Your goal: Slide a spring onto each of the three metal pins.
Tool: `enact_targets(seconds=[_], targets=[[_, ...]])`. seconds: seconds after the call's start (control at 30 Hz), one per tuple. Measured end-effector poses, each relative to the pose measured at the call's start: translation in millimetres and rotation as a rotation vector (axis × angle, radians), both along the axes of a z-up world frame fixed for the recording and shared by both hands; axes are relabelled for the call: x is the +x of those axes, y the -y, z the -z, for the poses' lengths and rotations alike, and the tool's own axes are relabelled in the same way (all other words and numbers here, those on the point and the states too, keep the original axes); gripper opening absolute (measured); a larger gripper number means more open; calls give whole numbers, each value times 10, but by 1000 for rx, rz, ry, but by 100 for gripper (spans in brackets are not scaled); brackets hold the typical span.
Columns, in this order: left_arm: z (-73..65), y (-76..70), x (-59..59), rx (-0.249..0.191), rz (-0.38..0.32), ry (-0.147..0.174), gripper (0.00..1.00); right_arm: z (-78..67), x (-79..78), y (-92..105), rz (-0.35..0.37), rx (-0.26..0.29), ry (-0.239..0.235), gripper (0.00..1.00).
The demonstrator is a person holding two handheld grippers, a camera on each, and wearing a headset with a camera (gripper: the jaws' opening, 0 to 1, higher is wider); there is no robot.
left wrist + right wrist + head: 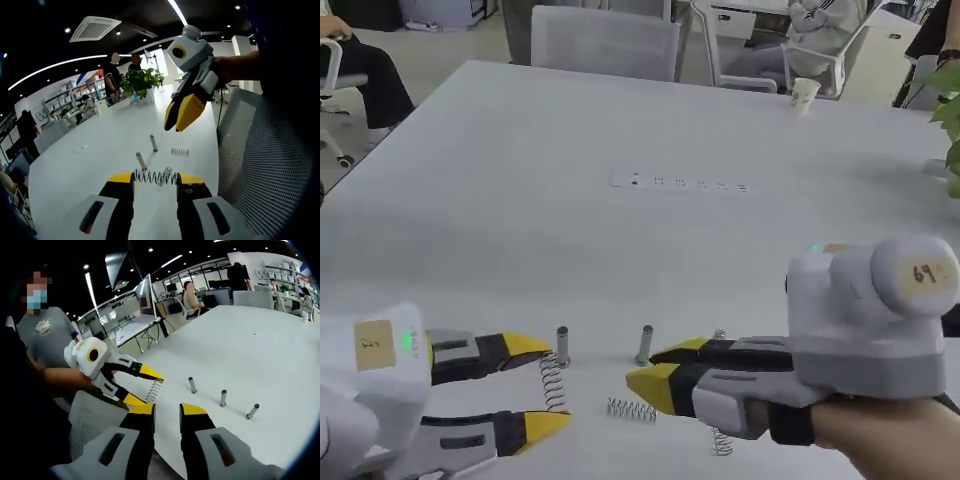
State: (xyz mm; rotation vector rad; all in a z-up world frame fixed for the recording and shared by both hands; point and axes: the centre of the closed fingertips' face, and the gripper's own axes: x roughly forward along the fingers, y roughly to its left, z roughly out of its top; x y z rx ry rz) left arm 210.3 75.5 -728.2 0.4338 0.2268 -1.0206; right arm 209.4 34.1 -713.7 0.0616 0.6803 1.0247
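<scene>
Table: a large white worktop (520,200) spans the head view.
Right gripper (653,370): lower right, grey with yellow tips; jaws seemingly a little apart, holding nothing.
Left gripper (542,385): lower left, clamping a thin steel coil spring (552,380) endwise between its tips.
Pins: three short grey metal pins (562,345) stand upright, bottom centre.
Loose springs (631,408): two lie flat below the pins.

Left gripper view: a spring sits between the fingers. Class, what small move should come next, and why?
Probably tip the spring upright over the nearest pin: the left gripper holds it by its ends, and that pin stands bare beside it.
</scene>
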Motion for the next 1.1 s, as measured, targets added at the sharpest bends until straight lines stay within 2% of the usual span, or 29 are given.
enact_targets(seconds=[0.13,0.27,0.53,0.63,0.7,0.8,1.1], targets=[[-204,120,-11,-6,30,65,27,-60,-19,-42,-13,40,-44,17],[-284,197,-7,-11,45,98,27,-129,-33,-81,-11,95,-98,17],[-315,307,-33,-3,76,129,27,-91,-94,-139,-15,129,-202,18],[-333,325,-38,-4,82,138,27,-98,-96,-151,-11,144,-224,17],[-351,338,-42,-8,85,145,27,-102,-113,-173,-3,170,-278,17],[-370,350,-45,-11,89,151,27,-71,-101,-178,-3,165,-284,15],[-381,387,-52,-9,94,158,28,-44,-133,-213,3,187,-354,10]])
